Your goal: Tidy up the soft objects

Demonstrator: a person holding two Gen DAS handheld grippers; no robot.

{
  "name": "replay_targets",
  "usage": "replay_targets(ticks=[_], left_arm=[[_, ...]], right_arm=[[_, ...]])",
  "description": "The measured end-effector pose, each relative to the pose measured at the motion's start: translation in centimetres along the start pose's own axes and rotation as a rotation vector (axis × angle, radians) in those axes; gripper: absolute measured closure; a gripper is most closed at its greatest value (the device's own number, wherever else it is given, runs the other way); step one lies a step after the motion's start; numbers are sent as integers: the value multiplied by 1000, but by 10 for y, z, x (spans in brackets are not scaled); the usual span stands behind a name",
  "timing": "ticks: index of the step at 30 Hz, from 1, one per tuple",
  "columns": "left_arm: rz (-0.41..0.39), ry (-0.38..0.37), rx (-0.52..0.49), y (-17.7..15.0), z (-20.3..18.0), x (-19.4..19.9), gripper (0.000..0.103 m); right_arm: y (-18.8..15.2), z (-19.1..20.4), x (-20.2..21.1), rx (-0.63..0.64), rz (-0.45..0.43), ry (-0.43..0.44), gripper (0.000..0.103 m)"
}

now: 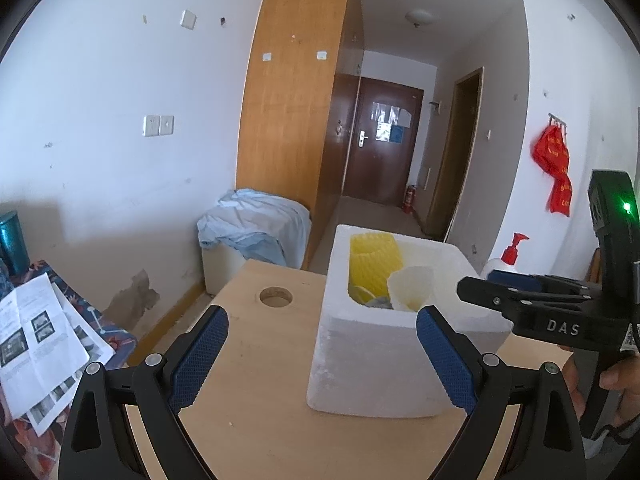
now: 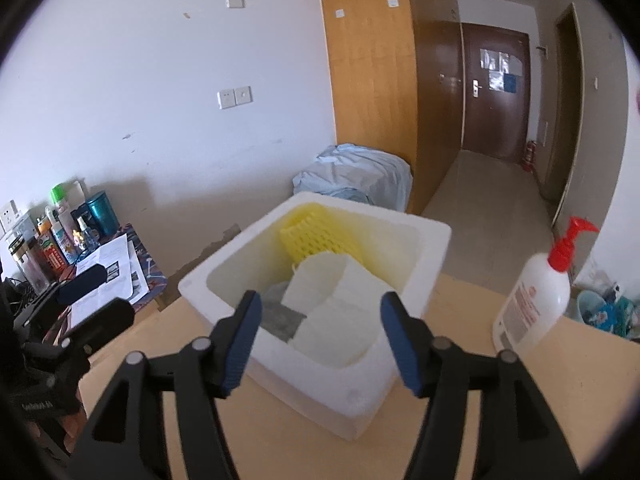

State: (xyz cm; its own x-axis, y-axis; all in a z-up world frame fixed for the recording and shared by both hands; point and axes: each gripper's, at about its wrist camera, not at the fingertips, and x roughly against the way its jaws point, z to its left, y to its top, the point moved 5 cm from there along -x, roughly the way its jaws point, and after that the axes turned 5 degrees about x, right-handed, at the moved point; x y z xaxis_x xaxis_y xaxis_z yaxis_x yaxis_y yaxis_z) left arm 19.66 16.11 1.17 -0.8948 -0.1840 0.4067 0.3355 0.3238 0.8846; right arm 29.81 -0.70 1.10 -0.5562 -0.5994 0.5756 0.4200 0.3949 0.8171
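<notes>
The white foam box (image 2: pixel 372 380) stands on the table (image 2: pixel 280 440), and the soft things already lie inside it: a yellow foam net (image 2: pixel 316 236) against the far wall and white foam sheets (image 2: pixel 340 320) heaped toward the near wall, with a grey piece (image 2: pixel 280 320) beside them. The right claw (image 2: pixel 318 344) sits directly over the box's near rim, pointing forward and down into the opening, so the white sheets lie straight ahead of it and just below. Its blue pads stand apart with nothing pressed between them; the sheets show through the gap, though motion blur makes it hard to say whether a pad brushes them. The left claw (image 1: pixel 322 360) is also spread wide and empty, held lower and further back, with the box's near left corner between its fingers. The right hand is the nearer to the contents. I see no soft item left on the table, so the sorting looks close to finished.
</notes>
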Motion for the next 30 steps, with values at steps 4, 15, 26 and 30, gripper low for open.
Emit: replay_targets(ticks=[4, 15, 26, 30], left_arm=[[8, -16, 2, -4, -3, 3, 8], [87, -76, -40, -40, -31, 7, 8], [169, -177, -97, -86, -77, 20, 8], [189, -202, -117, -99, -90, 26, 8]], right_arm=[[-10, -4, 9, -24, -1, -10, 31], [-58, -18, 44, -92, 35, -68, 30], [-125, -37, 97, -202, 57, -158, 0], [-141, -37, 113, -218, 50, -194, 0]])
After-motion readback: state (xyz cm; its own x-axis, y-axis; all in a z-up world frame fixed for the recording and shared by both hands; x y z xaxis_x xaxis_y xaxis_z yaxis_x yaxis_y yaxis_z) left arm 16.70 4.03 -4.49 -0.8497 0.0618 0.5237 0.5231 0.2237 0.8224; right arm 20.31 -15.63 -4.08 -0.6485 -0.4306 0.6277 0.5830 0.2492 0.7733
